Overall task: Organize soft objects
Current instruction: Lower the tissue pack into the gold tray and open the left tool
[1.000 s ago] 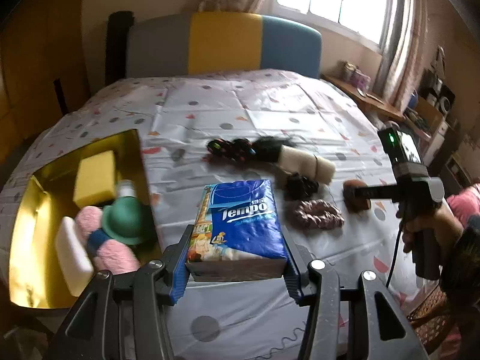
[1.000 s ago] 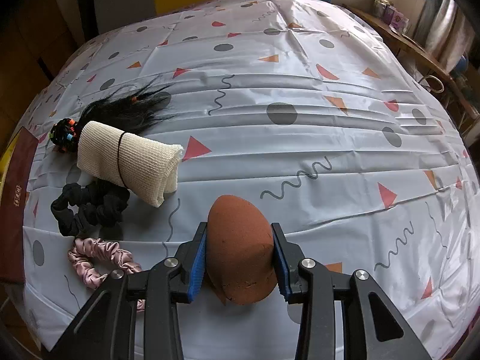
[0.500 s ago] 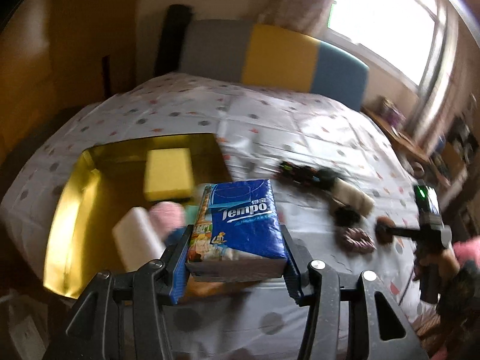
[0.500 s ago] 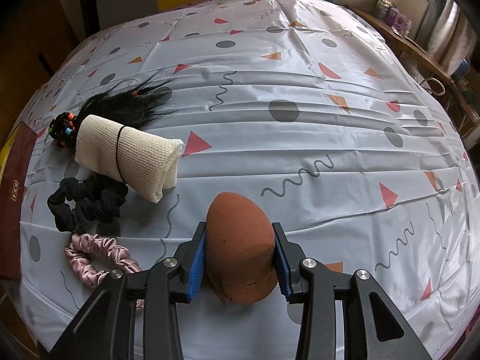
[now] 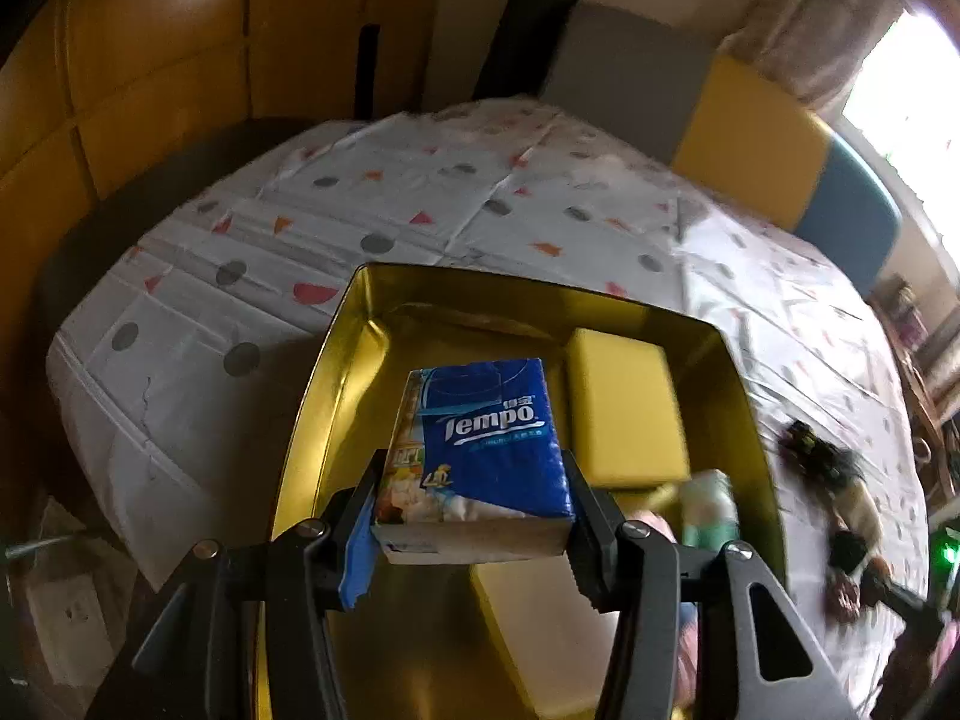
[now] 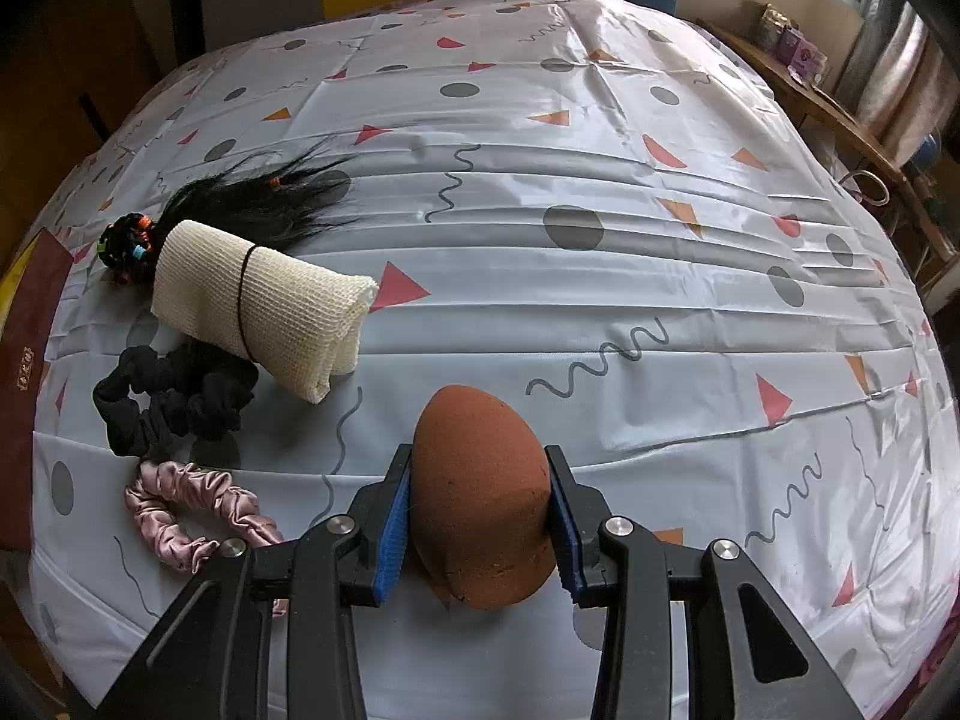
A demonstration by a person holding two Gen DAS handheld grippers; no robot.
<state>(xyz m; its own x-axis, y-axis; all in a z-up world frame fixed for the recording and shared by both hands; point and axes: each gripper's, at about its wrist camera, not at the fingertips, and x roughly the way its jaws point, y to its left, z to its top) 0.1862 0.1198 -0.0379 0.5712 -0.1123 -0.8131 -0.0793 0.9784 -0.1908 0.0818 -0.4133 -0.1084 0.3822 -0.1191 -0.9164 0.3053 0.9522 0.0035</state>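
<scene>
- Left gripper: jaws about half open and clamped on a tissue pack, held above the gold tray.
- Tray: sits at the cloth's near edge; a yellow sponge lies against its far wall, with blurred pink and green items beside it.
- Right gripper: jaws narrowly open and pressed on both sides of a brown sponge, near the cloth's front edge.
- Left part of the cloth, right wrist view: a cream roll, black hair behind it, a black scrunchie and a pink scrunchie in front.
</scene>
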